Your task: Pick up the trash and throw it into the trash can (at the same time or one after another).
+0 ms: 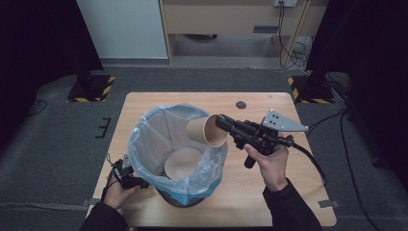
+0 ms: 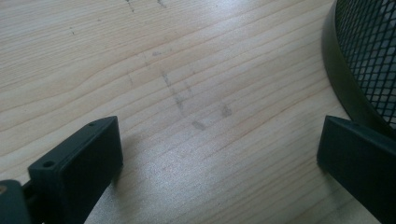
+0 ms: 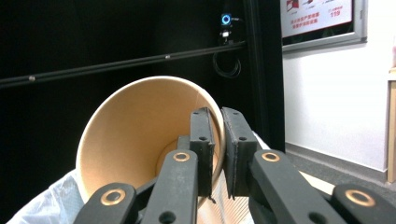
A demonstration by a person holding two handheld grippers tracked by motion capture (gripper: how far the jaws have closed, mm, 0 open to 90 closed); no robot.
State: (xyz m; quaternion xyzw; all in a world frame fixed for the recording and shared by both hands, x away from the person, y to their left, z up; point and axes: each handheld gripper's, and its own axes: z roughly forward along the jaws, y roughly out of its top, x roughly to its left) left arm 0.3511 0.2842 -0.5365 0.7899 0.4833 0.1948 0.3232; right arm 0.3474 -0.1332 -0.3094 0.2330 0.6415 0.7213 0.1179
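We take the bin as our landmark: a black mesh wastebasket lined with a pale blue bag, standing on the wooden table toward its near left side. Our right gripper comes in from the right of the bin and holds a brown paper cup over the bin's right rim, tipped on its side with its mouth facing the gripper. In the right gripper view the jaws are clenched on the cup's wall, one jaw inside the mouth and one outside. A second paper cup lies inside the bin, resting on the liner near the front. Our left gripper sits low on the table just left of the bin's base; its jaws stand apart with nothing between them, one close beside the mesh wall.
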